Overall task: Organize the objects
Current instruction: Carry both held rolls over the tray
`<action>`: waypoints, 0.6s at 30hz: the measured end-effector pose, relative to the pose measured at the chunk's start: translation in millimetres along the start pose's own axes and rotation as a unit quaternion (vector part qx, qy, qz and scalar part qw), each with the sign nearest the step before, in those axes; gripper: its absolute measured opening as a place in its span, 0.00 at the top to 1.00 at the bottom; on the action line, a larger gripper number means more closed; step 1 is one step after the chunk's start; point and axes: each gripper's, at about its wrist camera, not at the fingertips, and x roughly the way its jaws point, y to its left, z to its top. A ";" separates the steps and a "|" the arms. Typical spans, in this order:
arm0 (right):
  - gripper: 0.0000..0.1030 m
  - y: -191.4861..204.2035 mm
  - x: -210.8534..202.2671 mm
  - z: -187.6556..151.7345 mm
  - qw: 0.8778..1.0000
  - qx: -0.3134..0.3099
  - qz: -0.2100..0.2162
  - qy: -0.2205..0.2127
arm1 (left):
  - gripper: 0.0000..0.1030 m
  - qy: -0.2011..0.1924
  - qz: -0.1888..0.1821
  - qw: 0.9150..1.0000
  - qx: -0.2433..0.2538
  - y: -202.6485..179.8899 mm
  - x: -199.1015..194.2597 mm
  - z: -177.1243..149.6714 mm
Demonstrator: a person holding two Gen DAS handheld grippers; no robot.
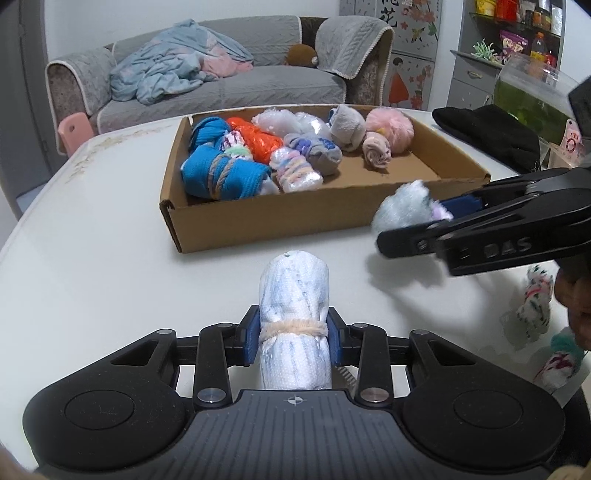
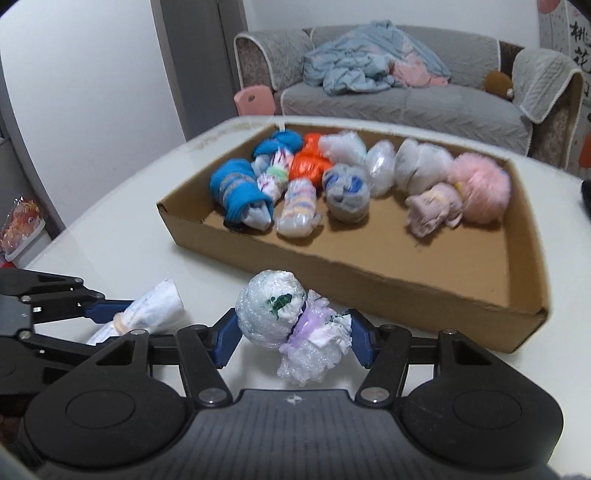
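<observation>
A home living room: a grey covered sofa point(image 1: 207, 77) with a crumpled blue blanket point(image 1: 173, 61) stands behind the white table point(image 1: 92, 221), beside shelves of snacks point(image 1: 517, 26).

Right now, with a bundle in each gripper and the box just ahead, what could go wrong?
1. The right gripper holds the bubble-wrap bundle by loose, squashy edges; it might slip.
2. The cardboard box's near wall could catch the rolled white cloth in the left gripper.
3. The two grippers sit close; they could bump.
</observation>
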 end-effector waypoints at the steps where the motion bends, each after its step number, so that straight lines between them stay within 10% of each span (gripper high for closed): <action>1: 0.45 -2.7 -6.2 1.5 1.000 0.001 0.001 -0.006 | 0.59 -0.002 0.000 1.000 0.002 -1.0 -2.1 3.0; 18: 0.44 -70.1 -64.2 63.4 0.995 -0.011 -0.044 -0.093 | 0.59 -0.058 -0.020 0.998 0.029 -26.0 -10.7 106.7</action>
